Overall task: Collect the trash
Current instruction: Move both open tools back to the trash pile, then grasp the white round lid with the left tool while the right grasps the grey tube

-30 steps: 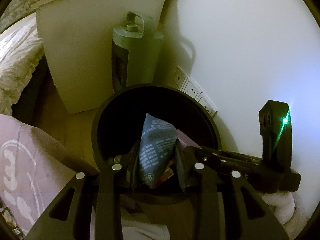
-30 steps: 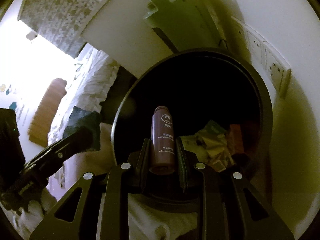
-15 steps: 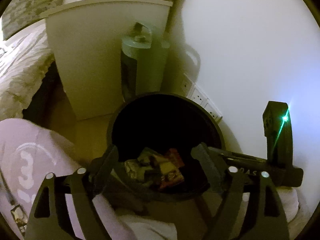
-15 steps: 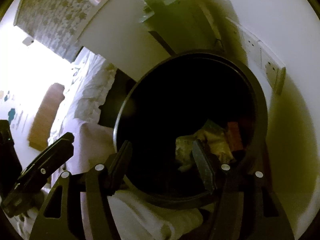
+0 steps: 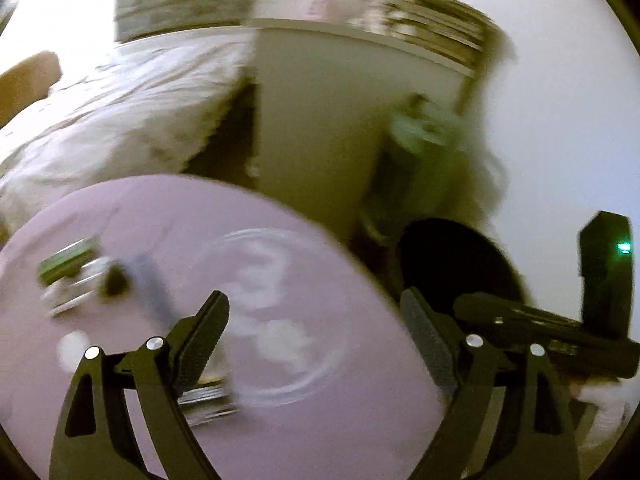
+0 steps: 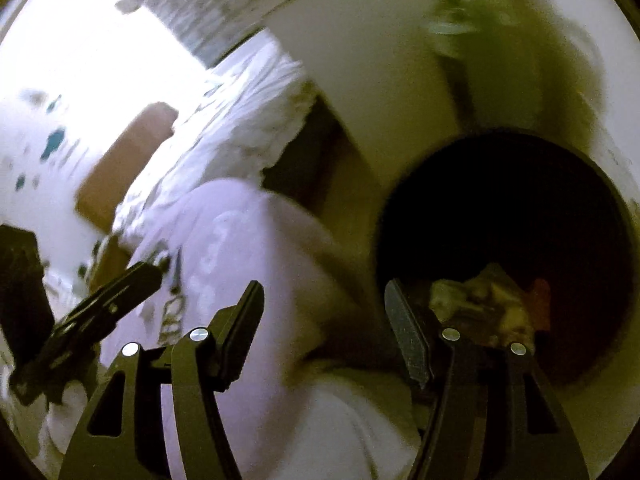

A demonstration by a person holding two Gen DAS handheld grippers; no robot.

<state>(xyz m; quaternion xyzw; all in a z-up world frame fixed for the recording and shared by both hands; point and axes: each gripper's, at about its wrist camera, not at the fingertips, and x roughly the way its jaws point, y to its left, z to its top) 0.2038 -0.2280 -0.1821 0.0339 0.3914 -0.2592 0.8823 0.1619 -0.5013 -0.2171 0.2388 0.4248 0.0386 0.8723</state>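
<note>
The black round trash bin [image 5: 460,264] stands on the floor by the wall; in the right wrist view its rim [image 6: 624,216] fills the right side, with crumpled wrappers [image 6: 480,304] inside. My left gripper [image 5: 316,320] is open and empty above a round lilac table [image 5: 304,420]. Blurred trash lies on that table at the left: a green-topped package [image 5: 68,264] and a dark wrapper [image 5: 148,284]. My right gripper [image 6: 324,312] is open and empty, between the lilac table [image 6: 248,248] and the bin. The right gripper's body [image 5: 560,332] shows in the left wrist view.
A white cabinet [image 5: 328,128] and a green heater [image 5: 416,168] stand behind the bin. A bed with white bedding [image 5: 120,100] is at the left. A white wall [image 5: 560,100] is at the right. Both views are motion-blurred.
One second ago the left gripper held a blue packet and the right a dark bottle over the bin. Both opened and dropped them in. Both grippers have since swung left toward the lilac table.
</note>
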